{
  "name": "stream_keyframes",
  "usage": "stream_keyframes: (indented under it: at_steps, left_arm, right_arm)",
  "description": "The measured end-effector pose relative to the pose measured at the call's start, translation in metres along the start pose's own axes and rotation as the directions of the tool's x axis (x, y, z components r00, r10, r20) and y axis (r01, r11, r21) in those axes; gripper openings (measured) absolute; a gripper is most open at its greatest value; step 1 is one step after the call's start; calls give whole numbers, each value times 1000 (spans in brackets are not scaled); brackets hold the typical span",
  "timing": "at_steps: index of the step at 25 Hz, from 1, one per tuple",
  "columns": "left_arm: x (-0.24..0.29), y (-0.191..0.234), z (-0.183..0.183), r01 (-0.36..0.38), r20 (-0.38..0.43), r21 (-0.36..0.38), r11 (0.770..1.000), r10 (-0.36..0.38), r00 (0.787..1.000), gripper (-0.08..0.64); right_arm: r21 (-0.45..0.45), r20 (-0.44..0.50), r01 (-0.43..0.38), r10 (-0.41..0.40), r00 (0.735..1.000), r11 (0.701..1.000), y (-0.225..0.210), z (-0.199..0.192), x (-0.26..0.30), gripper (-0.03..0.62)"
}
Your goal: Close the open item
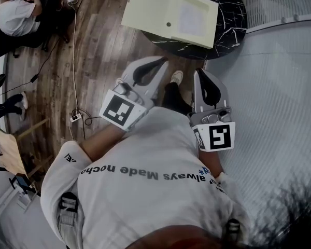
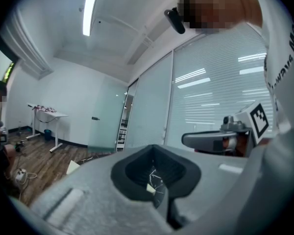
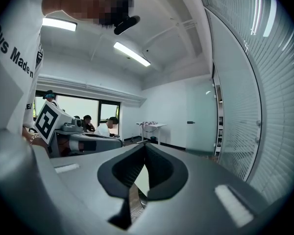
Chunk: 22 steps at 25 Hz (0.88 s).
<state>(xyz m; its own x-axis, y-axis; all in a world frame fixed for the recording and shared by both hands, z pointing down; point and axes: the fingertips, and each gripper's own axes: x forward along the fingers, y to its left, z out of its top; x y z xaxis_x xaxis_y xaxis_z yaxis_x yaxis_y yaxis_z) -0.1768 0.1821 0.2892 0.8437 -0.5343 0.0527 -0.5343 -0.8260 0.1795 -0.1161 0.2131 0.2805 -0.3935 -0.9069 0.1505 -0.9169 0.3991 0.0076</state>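
Jaws closed and empty on left gripper (image 1: 160,63) and right gripper (image 1: 202,72). Pale yellow box (image 1: 168,12) lies open on black marble desk (image 1: 232,10).

A pale cream flat box (image 1: 171,15) is laid open on the round black marble table (image 1: 225,32), with one flap overhanging the table's edge.

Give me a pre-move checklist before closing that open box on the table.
1. Box lies open on the black table: ok.
2. Left gripper shut, nothing between its jaws: ok.
3. Right gripper shut, nothing between its jaws: ok.
4. Grippers at the box: not ok, both are short of the table.
5. Which side the box hinges on: cannot tell.
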Motion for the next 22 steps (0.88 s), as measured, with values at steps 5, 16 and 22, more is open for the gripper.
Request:
stream_keyframes:
  at_steps: [5,16,22]
  left_arm:
    - [28,11,-4,0,-15,9,1000,0,1000,2]
    - [149,38,2,-24,-40,1,1000,24,999,2]
    - [215,49,4,-51,-48,13,999,51,998,2]
  right_arm:
    - [33,15,14,-14,1000,999,-29,-1,19,2]
    - [44,2,-7,6,1000,999,-144,-11,64,2]
    - [39,5,-26,26,1000,999,-210,-10,84,2]
